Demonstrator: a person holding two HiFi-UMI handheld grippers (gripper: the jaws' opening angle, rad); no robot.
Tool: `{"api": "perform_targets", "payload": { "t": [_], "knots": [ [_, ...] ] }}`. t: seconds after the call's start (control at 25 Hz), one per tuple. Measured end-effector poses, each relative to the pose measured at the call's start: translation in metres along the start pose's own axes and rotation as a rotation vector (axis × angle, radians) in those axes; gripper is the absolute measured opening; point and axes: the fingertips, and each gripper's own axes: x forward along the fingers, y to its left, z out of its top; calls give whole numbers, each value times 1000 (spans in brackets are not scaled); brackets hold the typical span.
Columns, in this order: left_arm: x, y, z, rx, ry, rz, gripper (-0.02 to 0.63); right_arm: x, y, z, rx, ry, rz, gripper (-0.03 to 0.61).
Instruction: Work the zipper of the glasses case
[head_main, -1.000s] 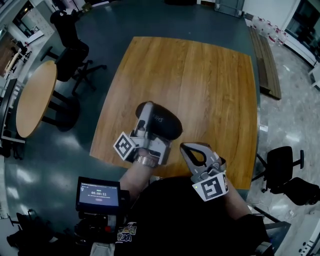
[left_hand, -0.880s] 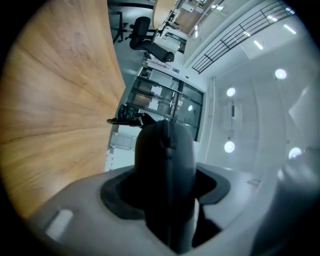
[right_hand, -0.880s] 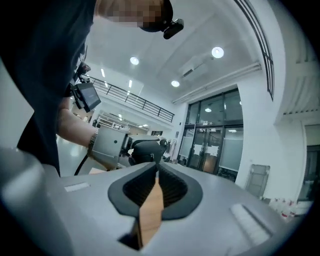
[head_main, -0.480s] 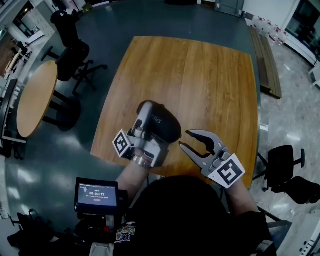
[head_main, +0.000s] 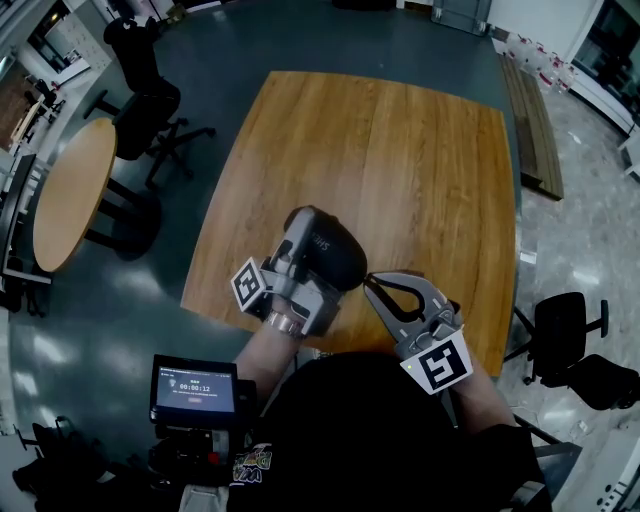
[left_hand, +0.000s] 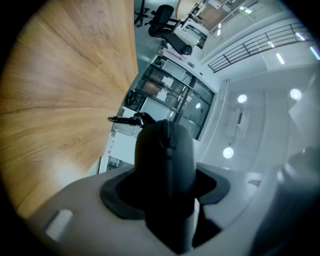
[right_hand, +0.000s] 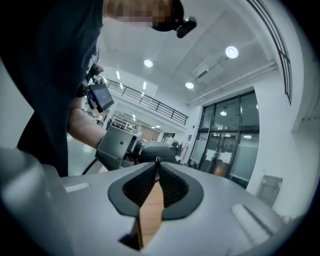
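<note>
Glasses case (head_main: 336, 258) sits clamped within left claw (head_main: 304, 228).

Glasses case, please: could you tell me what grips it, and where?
The left gripper clamps the glasses case across its body. The right gripper has just been closing its jaws, seemingly onto the zipper pull.

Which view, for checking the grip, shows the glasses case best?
Left gripper view: the glasses case sits large between the jaws, zipper seam visible. Head view shows it small from above; right gripper view, only a sliver.
</note>
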Motion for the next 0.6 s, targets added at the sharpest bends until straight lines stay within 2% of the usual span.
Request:
{"api": "perform_targets", "payload": {
  "t": [0.12, 0.28, 0.44, 0.6],
  "knots": [
    [-2, 9, -1, -38, -9, 42, 264, -3, -2, 5, -153, -6, -57, 28],
    [-7, 19, -1, -100, -44, 82, 264, -8, -4, 5, -236, -3, -97, 9],
    [-10, 23, 2, -106, -61, 88, 264, -7, -4, 2, -236, 12, -103, 9],
    [-9, 17, 8, -2, -108, 85, 263, -5, -5, -6, -173, 41, -88, 6]
  ]
}}
